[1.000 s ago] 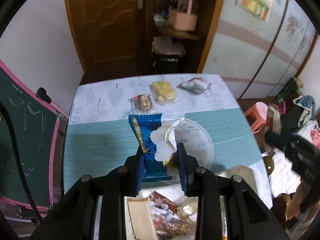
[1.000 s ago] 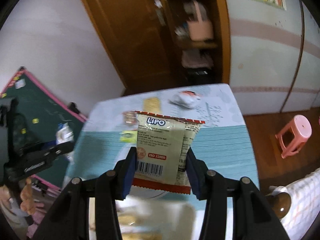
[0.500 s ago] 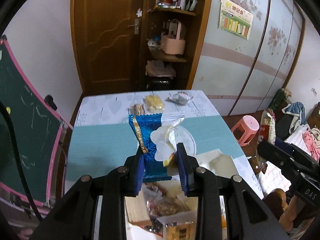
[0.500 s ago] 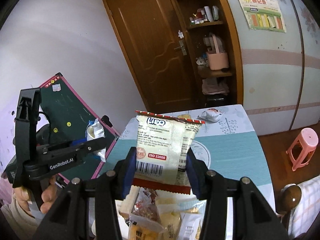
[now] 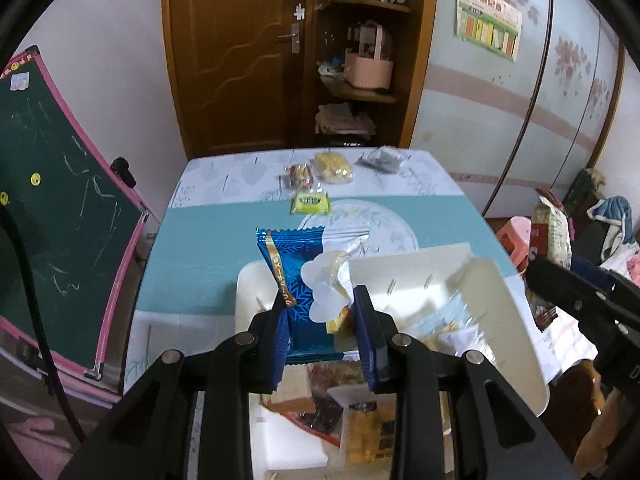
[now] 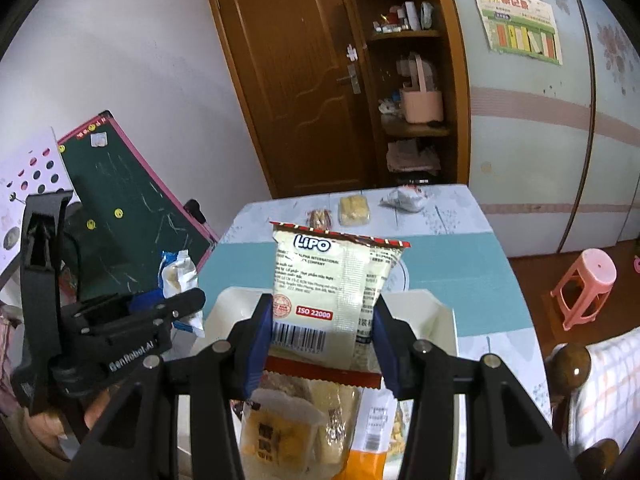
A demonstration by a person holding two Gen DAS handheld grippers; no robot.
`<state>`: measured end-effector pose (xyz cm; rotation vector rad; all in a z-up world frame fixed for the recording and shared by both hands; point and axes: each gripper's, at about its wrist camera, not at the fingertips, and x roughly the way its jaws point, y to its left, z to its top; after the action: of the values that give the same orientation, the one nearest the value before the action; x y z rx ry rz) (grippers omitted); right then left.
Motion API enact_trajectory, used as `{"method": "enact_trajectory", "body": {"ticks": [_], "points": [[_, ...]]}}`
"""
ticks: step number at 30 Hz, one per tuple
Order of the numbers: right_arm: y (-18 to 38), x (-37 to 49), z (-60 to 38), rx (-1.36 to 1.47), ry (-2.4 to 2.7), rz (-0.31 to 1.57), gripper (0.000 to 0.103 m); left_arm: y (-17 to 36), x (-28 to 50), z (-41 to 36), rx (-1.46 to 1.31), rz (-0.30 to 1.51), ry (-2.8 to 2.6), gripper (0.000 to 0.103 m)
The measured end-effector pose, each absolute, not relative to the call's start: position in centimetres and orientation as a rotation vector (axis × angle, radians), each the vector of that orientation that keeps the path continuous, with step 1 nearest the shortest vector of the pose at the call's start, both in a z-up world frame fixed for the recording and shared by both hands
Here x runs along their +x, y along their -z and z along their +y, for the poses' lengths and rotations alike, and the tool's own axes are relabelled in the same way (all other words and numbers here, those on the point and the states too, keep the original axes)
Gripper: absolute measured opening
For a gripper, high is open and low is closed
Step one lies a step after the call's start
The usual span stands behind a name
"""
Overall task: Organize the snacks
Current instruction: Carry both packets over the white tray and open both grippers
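Observation:
My left gripper [image 5: 322, 316] is shut on a blue snack packet [image 5: 298, 280] with a white torn flap, held above a white box [image 5: 500, 312] of several snack packs. My right gripper [image 6: 322, 338] is shut on a cream LiPO biscuit packet [image 6: 332, 284], held above the same box [image 6: 440, 320]. The left gripper with its packet also shows at the left of the right wrist view [image 6: 176, 304]. The right gripper shows at the right edge of the left wrist view [image 5: 576, 300].
A round plate [image 5: 396, 228] lies on the teal runner [image 5: 200, 252] beyond the box. A yellow-green packet [image 5: 310, 203] and three more snacks [image 5: 332, 166] lie near the table's far edge. A chalkboard [image 5: 48, 200] stands left, a pink stool [image 6: 588, 280] right.
Both grippers have lifted and pulled back toward me with their packets. The white box with snacks has come into view below them, and the plate and table now look farther off.

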<state>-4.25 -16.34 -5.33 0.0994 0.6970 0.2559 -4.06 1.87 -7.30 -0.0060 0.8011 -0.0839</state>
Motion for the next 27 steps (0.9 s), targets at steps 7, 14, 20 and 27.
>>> {"method": "enact_trajectory", "body": {"ticks": [7, 14, 20, 27], "points": [[8.1, -4.3, -14.8, 0.042, -0.248, 0.764, 0.047, 9.7, -4.2, 2.2, -0.001, 0.832, 0.049, 0.028], [10.3, -4.1, -13.9, 0.047, -0.244, 0.832, 0.047, 11.2, -3.8, 1.8, 0.009, 0.872, 0.037, 0.028], [11.6, -3.8, -13.7, 0.039, -0.231, 0.870, 0.047, 11.8, -3.9, 1.4, 0.026, 0.887, 0.032, 0.029], [12.2, -3.5, -13.4, 0.033, -0.229, 0.897, 0.048, 12.6, -3.5, 1.4, 0.029, 0.917, 0.024, 0.029]]}}
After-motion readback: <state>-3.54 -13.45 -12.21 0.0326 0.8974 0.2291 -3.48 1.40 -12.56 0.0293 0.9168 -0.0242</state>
